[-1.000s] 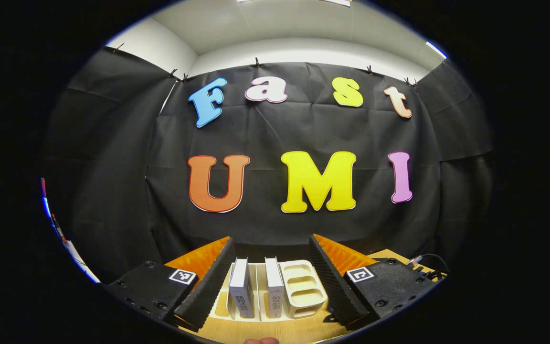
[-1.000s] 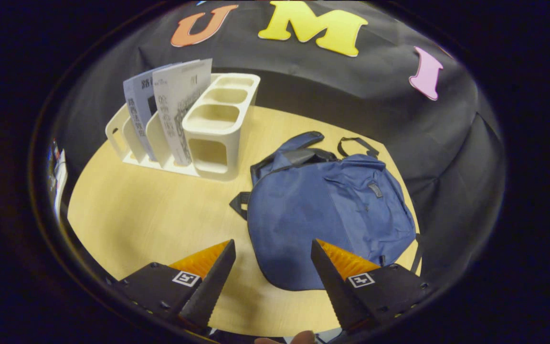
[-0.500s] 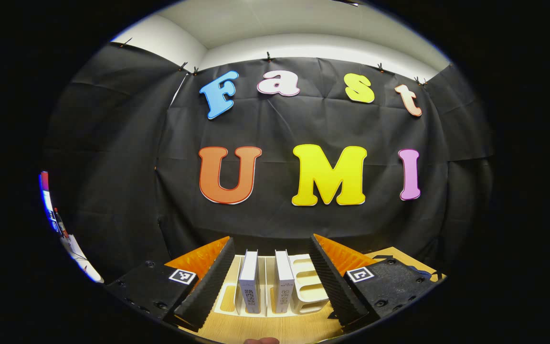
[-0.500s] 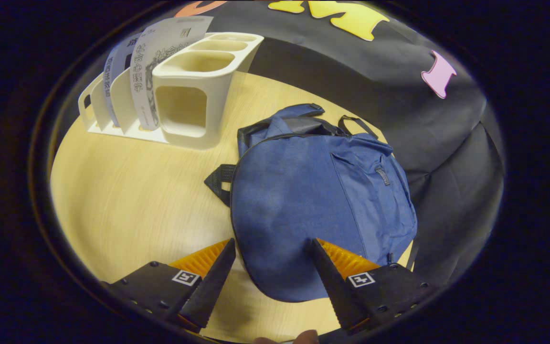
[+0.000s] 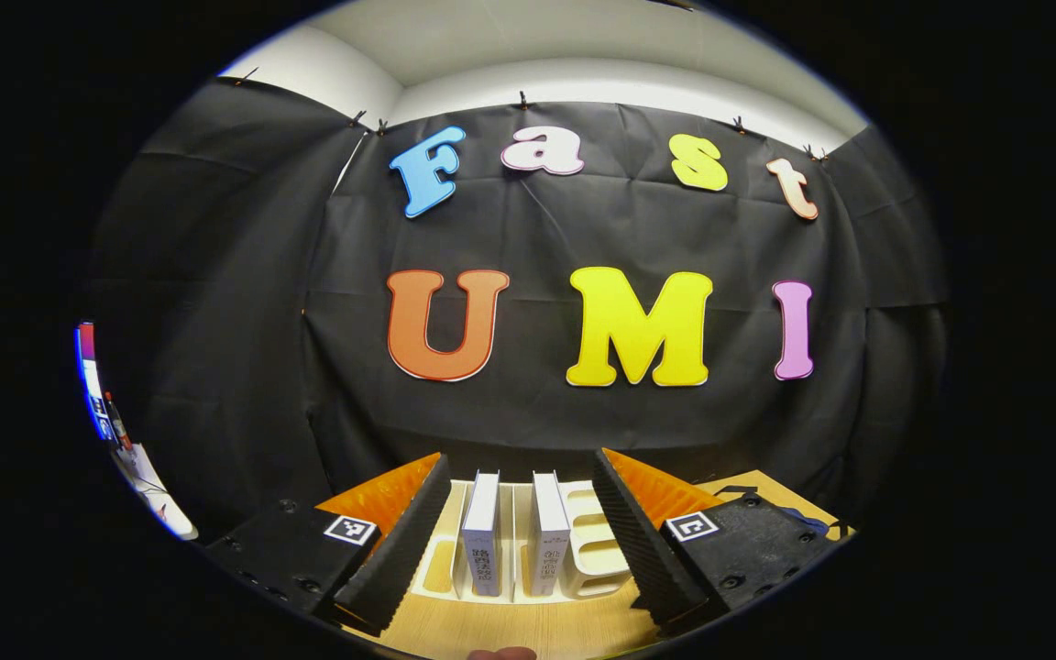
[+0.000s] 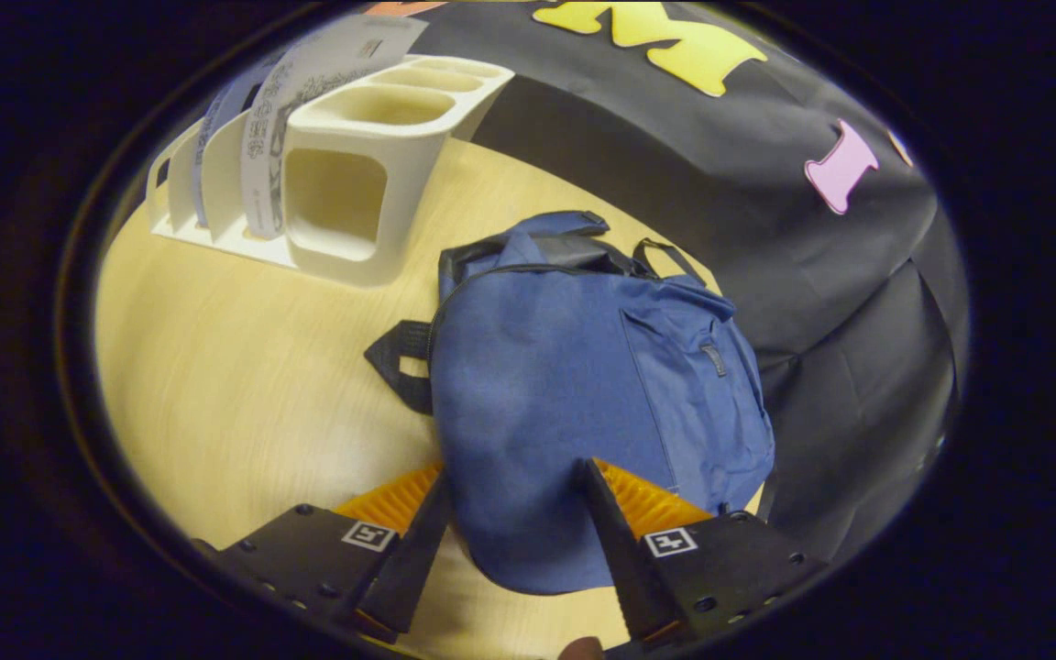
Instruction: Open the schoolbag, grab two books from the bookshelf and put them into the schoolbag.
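Observation:
The blue schoolbag (image 6: 574, 367) lies flat on the wooden table (image 6: 244, 394), its zip closed along the left edge. My right gripper (image 6: 511, 477) is low over the bag's near end, open, with that end of the fabric between its fingers. Behind the bag stands the white bookshelf (image 6: 372, 202) holding two upright books (image 6: 308, 110), the second book (image 6: 216, 128) farther left. In the left gripper view my left gripper (image 5: 521, 458) is open and holds nothing. It faces the bookshelf (image 5: 597, 550) from a distance, with the two books (image 5: 480, 536), (image 5: 548, 536) spine-on between its fingers.
Black cloth walls close the table's far and right sides. The bag's black straps (image 6: 404, 367) stick out to its left and at its top (image 6: 665, 261). Bare table lies left of the bag, in front of the shelf. A fingertip (image 5: 502, 654) shows at the bottom edge.
My right gripper has come forward and down onto the bag's near end, and its fingers stand slightly closer together. The left gripper has only drifted a little.

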Motion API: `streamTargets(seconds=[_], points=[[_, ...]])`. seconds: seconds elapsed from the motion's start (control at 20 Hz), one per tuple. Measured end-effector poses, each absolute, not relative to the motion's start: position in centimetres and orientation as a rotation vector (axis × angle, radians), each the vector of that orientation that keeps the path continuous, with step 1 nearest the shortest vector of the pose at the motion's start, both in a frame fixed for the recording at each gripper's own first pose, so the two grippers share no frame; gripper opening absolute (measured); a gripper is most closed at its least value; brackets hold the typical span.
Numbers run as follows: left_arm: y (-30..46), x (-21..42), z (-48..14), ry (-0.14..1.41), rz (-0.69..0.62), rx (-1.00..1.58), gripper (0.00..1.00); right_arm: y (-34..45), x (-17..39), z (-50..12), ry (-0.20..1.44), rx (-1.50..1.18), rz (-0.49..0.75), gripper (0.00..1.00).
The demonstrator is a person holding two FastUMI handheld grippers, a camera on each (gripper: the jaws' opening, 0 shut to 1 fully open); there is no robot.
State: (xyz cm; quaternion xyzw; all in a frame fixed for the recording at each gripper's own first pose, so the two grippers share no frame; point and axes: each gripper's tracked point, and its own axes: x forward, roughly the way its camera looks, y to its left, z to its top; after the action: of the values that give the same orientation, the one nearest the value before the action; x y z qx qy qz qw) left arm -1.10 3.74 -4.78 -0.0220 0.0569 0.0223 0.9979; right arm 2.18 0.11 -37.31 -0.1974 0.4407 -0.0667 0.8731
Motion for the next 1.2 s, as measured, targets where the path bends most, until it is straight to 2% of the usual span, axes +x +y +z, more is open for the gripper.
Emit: streamTargets(seconds=[0.25,0.4,0.5,0.55,0.6,0.65,0.7,0.75,0.8,0.85,0.9,0.95,1.2], points=[[3.1,-1.0,-5.0,0.116,0.035,-0.068,0.98,-1.5,2.3,-34.0,0.838,-0.421,-0.165,0.84],[2.9,-1.0,-5.1,0.119,0.03,-0.062,0.98,-2.7,2.6,-33.7,0.817,-0.525,-0.206,0.67],[2.9,-1.0,-5.1,0.122,0.031,-0.058,0.98,-3.3,2.6,-34.1,0.837,-0.55,-0.237,0.67],[2.9,-1.0,-5.1,0.123,0.03,-0.058,0.98,-3.2,3.0,-35.0,0.865,-0.515,-0.238,0.63],[3.0,-1.2,-5.0,0.125,0.029,-0.058,0.98,-3.3,2.5,-35.3,0.893,-0.484,-0.234,0.49],[3.0,-1.2,-5.0,0.124,0.029,-0.056,0.98,-3.5,2.8,-35.6,0.909,-0.467,-0.239,0.5],[3.1,-1.2,-5.0,0.125,0.029,-0.053,0.98,-4.0,2.9,-36.0,0.923,-0.453,-0.246,0.58],[3.2,-1.2,-5.0,0.125,0.03,-0.05,0.98,-4.2,3.2,-35.3,0.923,-0.442,-0.266,0.41],[3.2,-1.1,-5.0,0.126,0.031,-0.048,0.98,-4.6,3.4,-35.9,0.935,-0.413,-0.273,0.37],[3.2,-1.1,-5.0,0.127,0.032,-0.05,0.98,-4.8,3.4,-35.8,0.949,-0.384,-0.27,0.22],[3.1,-0.9,-5.0,0.131,0.03,-0.052,0.98,-5.4,3.5,-35.6,0.955,-0.369,-0.27,0.2],[3.0,-0.9,-5.3,0.137,0.03,-0.054,0.98,-5.3,3.6,-35.5,0.963,-0.332,-0.244,0.03],[2.4,-0.3,-6.3,0.175,0.02,-0.077,0.98,-6.1,3.5,-32.2,0.952,-0.186,-0.138,0.0]])
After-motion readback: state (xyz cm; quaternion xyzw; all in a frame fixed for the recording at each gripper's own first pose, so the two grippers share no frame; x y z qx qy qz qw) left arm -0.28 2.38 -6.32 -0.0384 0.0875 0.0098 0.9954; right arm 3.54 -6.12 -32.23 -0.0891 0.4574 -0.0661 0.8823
